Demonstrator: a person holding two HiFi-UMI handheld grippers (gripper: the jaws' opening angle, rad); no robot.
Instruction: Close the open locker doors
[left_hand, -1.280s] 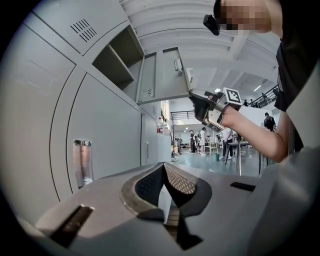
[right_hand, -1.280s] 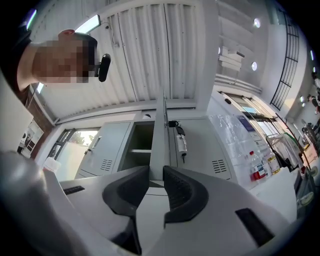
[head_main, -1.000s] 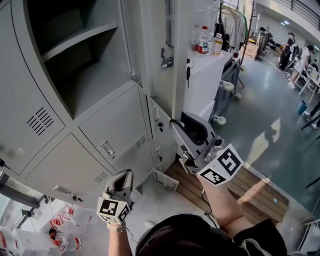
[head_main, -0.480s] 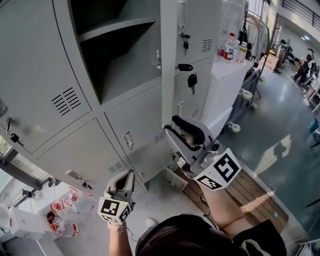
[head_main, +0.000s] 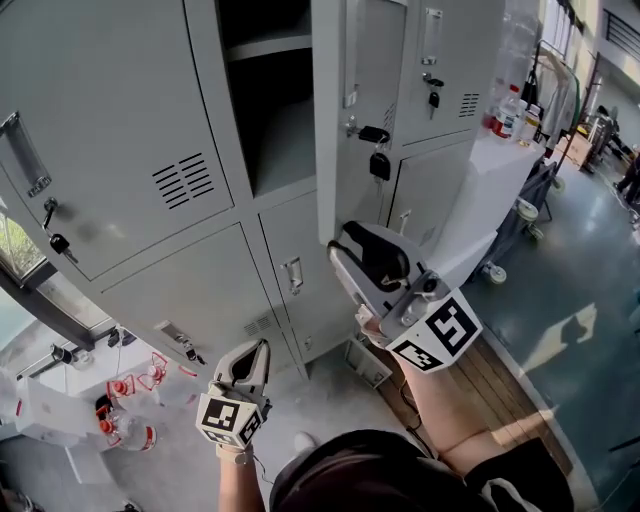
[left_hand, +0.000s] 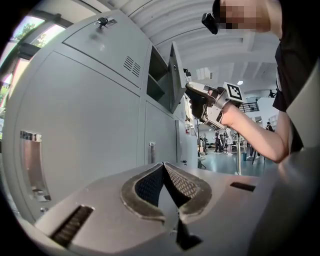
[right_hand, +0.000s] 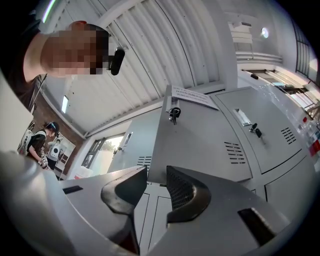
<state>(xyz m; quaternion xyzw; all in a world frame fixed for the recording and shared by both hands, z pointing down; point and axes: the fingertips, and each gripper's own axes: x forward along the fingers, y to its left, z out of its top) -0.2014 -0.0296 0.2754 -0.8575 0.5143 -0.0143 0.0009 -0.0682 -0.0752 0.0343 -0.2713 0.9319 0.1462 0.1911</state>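
A grey locker door (head_main: 333, 150) stands swung out from the bank, and its dark compartment (head_main: 272, 110) with a shelf is open behind it. My right gripper (head_main: 343, 252) sits at the door's lower free corner. Its jaws are apart and the door's (right_hand: 200, 140) bottom edge shows in the gap between the right gripper's (right_hand: 155, 186) pads; no pad presses on it. My left gripper (head_main: 252, 352) hangs low in front of the closed lower lockers, shut and empty, its tips meeting (left_hand: 163, 166). The left gripper view shows the same door (left_hand: 175, 75) beside my right gripper (left_hand: 199, 95).
Closed lockers (head_main: 110, 140) with keys surround the open one. A white cabinet (head_main: 490, 170) with bottles (head_main: 510, 110) stands to the right, and a wooden pallet (head_main: 505, 395) lies on the floor below it. Red items (head_main: 125, 400) lie at lower left. People (right_hand: 45, 145) stand far off.
The lockers have slid right and closer in the head view. My right gripper has come up to the open door's lower corner. The left gripper has stayed put.
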